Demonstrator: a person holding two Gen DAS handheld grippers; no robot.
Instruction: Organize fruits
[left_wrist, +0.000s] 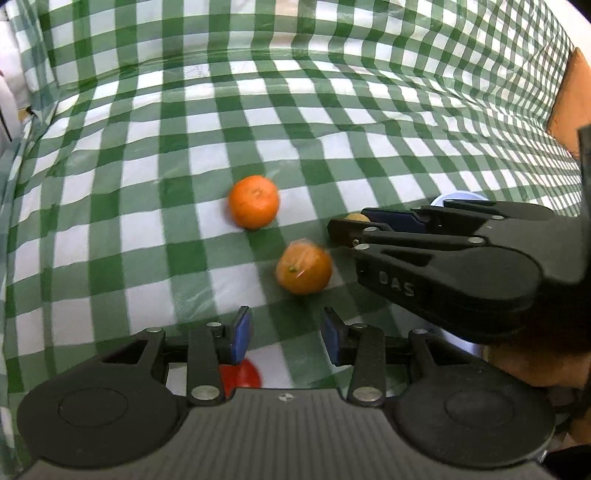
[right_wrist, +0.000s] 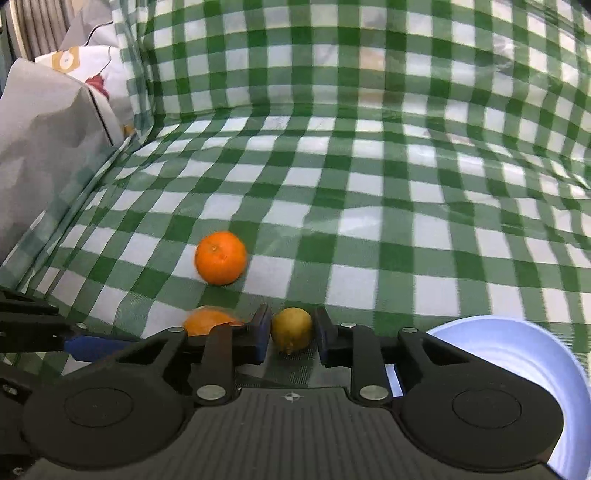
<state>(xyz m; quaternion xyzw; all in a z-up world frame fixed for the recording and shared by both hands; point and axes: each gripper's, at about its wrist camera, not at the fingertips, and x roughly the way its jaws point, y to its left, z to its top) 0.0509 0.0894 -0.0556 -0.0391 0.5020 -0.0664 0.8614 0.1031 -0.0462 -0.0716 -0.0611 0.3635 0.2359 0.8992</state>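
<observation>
Two oranges lie on the green checked cloth: the far orange (left_wrist: 253, 202) (right_wrist: 220, 257) and the near orange (left_wrist: 304, 266) (right_wrist: 208, 322). My left gripper (left_wrist: 287, 334) is open and empty, just short of the near orange. A red fruit (left_wrist: 239, 374) lies under its left finger. My right gripper (right_wrist: 291, 335) has its pads on either side of a yellow lemon (right_wrist: 291, 329); a small gap shows at the right pad. The right gripper (left_wrist: 341, 230) also shows in the left wrist view with the lemon (left_wrist: 356, 217) at its tip. A pale blue bowl (right_wrist: 517, 354) stands at the right.
The checked cloth (right_wrist: 369, 184) covers the table and rises up the back. Grey and white paper bags (right_wrist: 48, 140) stand at the left edge. A brown cushion (left_wrist: 570, 107) sits at the far right of the left wrist view.
</observation>
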